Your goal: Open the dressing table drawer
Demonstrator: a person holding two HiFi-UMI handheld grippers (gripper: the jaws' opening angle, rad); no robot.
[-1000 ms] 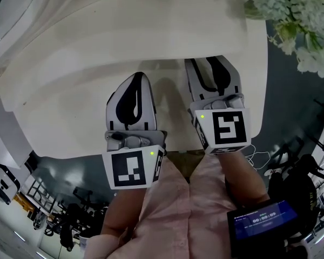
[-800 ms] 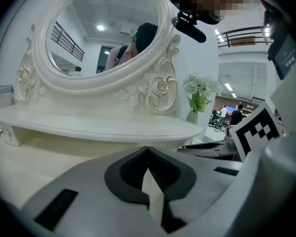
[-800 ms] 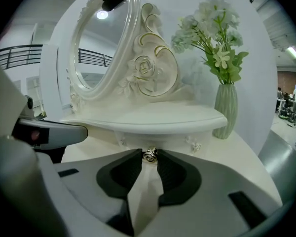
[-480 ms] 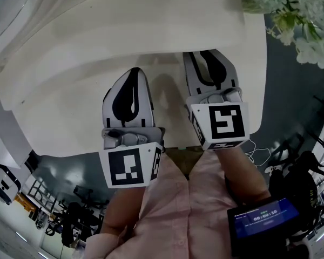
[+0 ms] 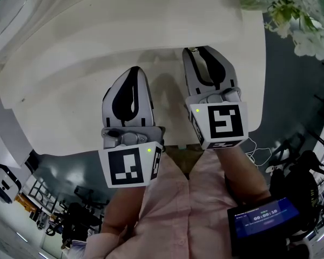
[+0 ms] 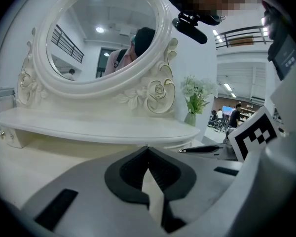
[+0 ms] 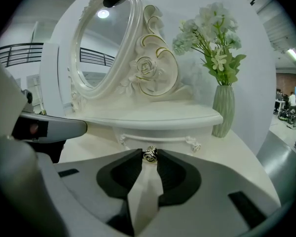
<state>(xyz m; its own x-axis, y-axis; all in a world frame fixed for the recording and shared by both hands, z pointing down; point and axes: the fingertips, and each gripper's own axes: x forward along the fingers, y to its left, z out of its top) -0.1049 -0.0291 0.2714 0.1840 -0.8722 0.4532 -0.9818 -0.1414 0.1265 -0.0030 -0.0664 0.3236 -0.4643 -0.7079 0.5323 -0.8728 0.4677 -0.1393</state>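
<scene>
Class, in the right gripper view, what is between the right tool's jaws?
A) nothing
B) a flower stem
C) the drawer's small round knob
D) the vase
C: the right tool has just been closing its jaws, and they now press on the drawer knob from both sides.

Bright, even indoor light; heavy fisheye warp.
Soft shadows are thrown on the pale table (image 5: 70, 90) in the head view. Ceiling lights (image 6: 99, 29) are seen reflected in the mirror (image 6: 89, 53). Both gripper views are ringed by black corners, and the nearest foreground is rendered slightly soft.
</scene>
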